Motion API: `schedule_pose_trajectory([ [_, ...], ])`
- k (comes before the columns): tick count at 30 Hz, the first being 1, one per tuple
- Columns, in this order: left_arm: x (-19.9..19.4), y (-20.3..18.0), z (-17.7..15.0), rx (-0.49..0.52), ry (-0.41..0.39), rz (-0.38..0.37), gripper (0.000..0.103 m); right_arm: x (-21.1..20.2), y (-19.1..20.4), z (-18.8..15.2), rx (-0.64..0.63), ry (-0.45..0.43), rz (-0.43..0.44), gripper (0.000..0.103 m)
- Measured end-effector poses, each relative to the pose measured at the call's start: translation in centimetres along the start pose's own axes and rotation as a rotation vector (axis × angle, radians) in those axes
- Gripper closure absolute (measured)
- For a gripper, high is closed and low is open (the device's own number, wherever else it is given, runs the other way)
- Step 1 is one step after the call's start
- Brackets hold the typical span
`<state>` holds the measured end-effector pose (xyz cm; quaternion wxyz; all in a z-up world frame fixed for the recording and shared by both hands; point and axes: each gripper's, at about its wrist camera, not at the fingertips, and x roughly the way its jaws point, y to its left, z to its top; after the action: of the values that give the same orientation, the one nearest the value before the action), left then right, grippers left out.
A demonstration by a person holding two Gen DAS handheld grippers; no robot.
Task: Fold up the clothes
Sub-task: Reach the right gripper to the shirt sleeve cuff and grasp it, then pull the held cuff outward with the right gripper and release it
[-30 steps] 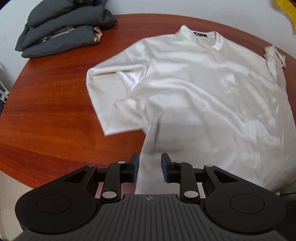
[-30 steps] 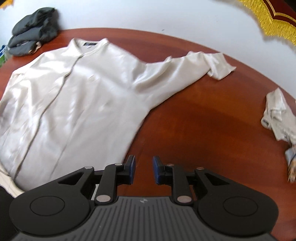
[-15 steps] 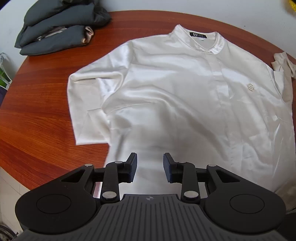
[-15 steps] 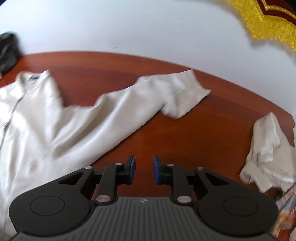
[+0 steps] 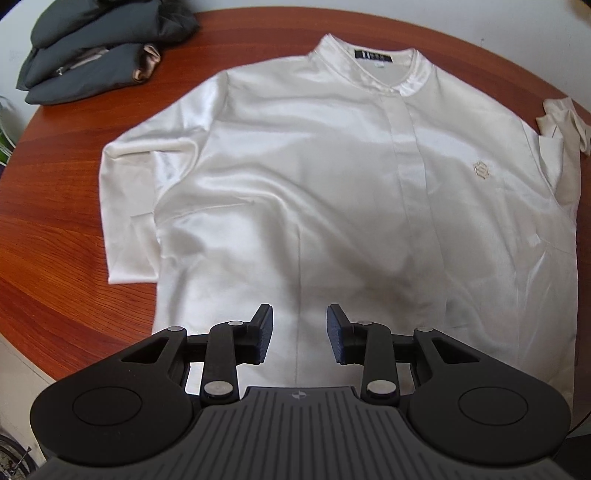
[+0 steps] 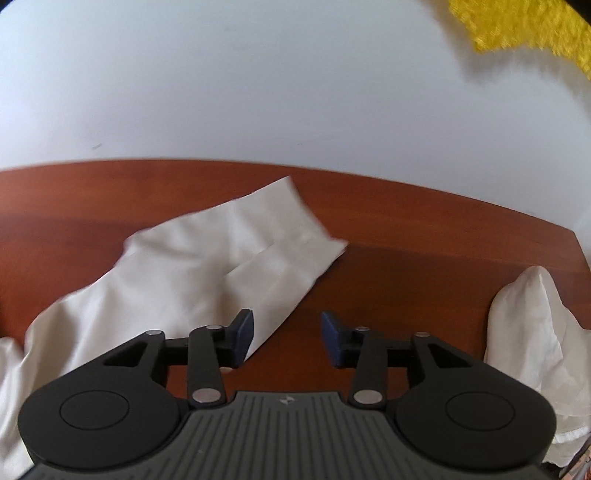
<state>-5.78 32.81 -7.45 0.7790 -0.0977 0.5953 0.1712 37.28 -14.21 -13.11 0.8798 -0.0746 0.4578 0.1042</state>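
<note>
Shirt (image 5: 332, 177): cream satin, flat face-up on my round wooden table (image 5: 55, 192)
Left gripper (image 5: 298, 334): fingers apart, empty, above hem
Right gripper (image 6: 287, 338): fingers apart, empty, beside sleeve cuff (image 6: 291, 251)

shirt (image 5: 332, 177) hem hidden behind left claw (image 5: 299, 332), collar label unreadable, yellow fringe (image 6: 524, 29) blurred

Round wooden table (image 5: 55, 177); white wall (image 6: 258, 81) behind; yellow fringed cloth (image 6: 517, 26) top right; bit of wheel (image 5: 13, 458) near left.
</note>
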Motion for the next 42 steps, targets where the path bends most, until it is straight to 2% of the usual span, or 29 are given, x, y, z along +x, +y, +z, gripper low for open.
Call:
schedule_pose_trajectory([
  [6, 0.1, -0.2, 0.2, -0.008, 0.015, 0.013, 0.067, 2.7, -1.6, 1.5, 0.062, -0.001, 0.018, 0.047],
  [11, 0.3, -0.2, 0.1, -0.018, 0.028, 0.027, 0.067, 4.4, -1.2, 1.9, 0.044, 0.022, 0.033, 0.051],
  [14, 0.1, -0.3, 0.0, -0.019, 0.03, 0.031, 0.067, 4.8, -1.2, 1.9, 0.061, 0.032, 0.042, 0.071],
  [16, 0.0, -0.3, -0.1, -0.019, 0.029, 0.034, 0.067, 5.1, -1.4, 1.8, 0.087, 0.034, 0.056, 0.081],
  [17, 0.0, -0.3, 0.0, -0.019, 0.028, 0.035, 0.067, 5.0, -1.5, 1.7, 0.094, 0.033, 0.063, 0.093],
  [18, -0.1, -0.3, 0.0, -0.018, 0.027, 0.036, 0.067, 4.8, -1.5, 1.6, 0.095, 0.032, 0.068, 0.098],
  [24, 0.0, -0.7, 0.5, 0.003, 0.013, 0.031, 0.067, 2.4, -2.1, 0.9, 0.103, -0.01, 0.062, 0.1],
  [30, 0.7, -1.0, 0.9, 0.05, 0.003, 0.01, 0.067, -2.1, -4.8, -1.3, 0.157, -0.048, -0.005, 0.1],
  [39, 1.5, -0.7, 1.4, 0.121, -0.021, -0.044, 0.067, -10.1, -9.0, -9.3, 0.272, -0.044, -0.115, 0.1],
  [42, 1.9, -0.5, 1.6, 0.147, -0.029, -0.063, 0.067, -13.0, -10.0, -13.4, 0.344, -0.035, -0.166, 0.1],
])
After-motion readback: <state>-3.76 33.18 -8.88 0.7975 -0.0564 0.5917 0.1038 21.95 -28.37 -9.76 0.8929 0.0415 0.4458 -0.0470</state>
